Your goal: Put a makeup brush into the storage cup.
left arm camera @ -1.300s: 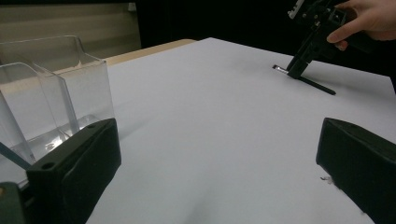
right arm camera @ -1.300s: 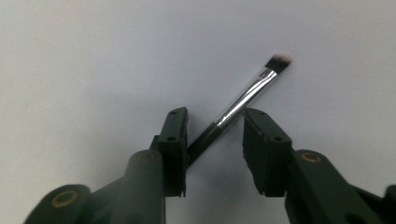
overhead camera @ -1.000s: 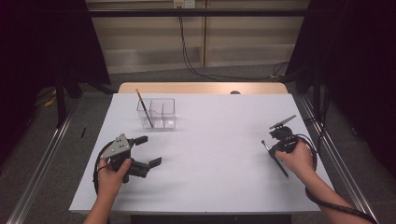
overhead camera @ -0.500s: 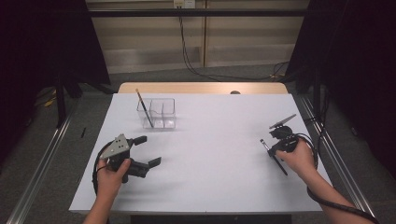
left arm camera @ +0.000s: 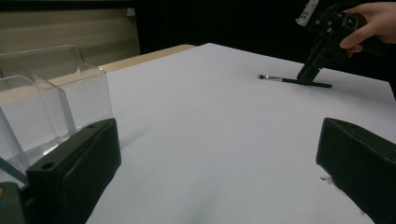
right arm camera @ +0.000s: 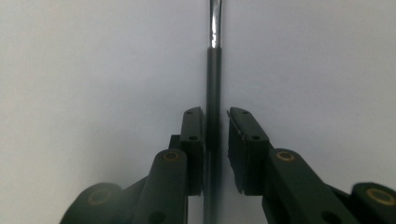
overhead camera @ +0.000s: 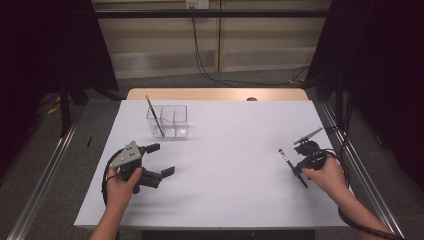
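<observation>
- Since a second ago little has shifted: the right gripper [overhead camera: 299, 162] has stayed low over the thin black brush [overhead camera: 292, 167] at the right of the white surface [overhead camera: 235, 150], its hand only slightly resettled, and the left gripper [overhead camera: 160, 161] is where it was.
- In the right gripper view the brush's dark handle [right arm camera: 213, 93] runs straight up the gap between the two fingers [right arm camera: 194, 140], its metal ferrule beyond them. The left finger seems to touch the handle; a thin slit shows by the right one, so the fingers are nearly pressed together around it but, as I judge, not yet pinching it firmly.
- The lengthwise alignment looks chosen so the fingers close across the handle's narrow width.
- The brush lies flat, well apart from the clear divided container [overhead camera: 168, 121], in which another brush [overhead camera: 154, 116] leans; that probably marks the destination.
- The left gripper rests near the container, fingers spread wide and empty, likely waiting out of the way.
</observation>
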Tool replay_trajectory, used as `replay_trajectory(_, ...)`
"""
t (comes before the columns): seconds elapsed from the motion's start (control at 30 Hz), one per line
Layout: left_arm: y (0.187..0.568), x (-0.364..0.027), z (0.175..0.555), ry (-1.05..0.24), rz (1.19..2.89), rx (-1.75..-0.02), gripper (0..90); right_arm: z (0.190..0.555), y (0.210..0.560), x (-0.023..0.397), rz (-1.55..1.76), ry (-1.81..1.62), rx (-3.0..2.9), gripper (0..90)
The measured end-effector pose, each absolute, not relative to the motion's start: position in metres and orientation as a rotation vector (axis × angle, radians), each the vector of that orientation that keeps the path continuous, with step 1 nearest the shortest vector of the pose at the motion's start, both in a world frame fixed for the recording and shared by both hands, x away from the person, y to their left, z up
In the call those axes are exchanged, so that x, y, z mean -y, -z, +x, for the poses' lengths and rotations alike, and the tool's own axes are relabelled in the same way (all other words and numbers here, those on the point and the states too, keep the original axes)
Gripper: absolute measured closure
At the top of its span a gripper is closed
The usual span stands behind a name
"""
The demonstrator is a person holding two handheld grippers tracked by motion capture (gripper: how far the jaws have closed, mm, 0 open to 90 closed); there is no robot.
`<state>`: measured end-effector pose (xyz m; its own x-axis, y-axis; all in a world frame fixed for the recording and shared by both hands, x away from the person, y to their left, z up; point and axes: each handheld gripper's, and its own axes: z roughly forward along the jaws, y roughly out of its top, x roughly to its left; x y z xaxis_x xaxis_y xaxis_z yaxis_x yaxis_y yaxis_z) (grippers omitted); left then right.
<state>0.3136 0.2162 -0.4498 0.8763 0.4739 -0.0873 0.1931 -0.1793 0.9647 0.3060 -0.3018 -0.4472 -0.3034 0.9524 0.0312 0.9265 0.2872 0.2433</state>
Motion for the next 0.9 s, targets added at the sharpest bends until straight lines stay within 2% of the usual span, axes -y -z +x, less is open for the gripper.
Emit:
replay_trajectory(0.17, 0.45, -0.2117, 0.3167, -0.261, 1.759, -0.496, 0.0, 0.3004, 0.4483, 0.3037, 1.759, -0.319, -2.432, 78.2)
replay_trajectory(0.53, 0.4521, -0.2105, 0.3174, -0.252, 1.761, -0.499, 0.0, 0.3051, 0.4491, 0.2974, 1.724, -0.242, -2.464, 77.8)
replay_trajectory(0.6, 0.4522, -0.2109, 0.317, -0.252, 1.762, -0.497, 0.0, 0.304, 0.449, 0.299, 1.734, -0.255, -2.455, 79.1)
replay_trajectory(0.67, 0.4523, -0.2109, 0.3163, -0.25, 1.761, -0.502, 0.0, 0.3028, 0.4489, 0.2988, 1.688, -0.268, -2.479, 84.0)
replay_trajectory(0.9, 0.4527, -0.2146, 0.3134, -0.26, 1.764, -0.515, 0.0, 0.3036, 0.4482, 0.3018, 1.699, -0.305, -2.479, 84.2)
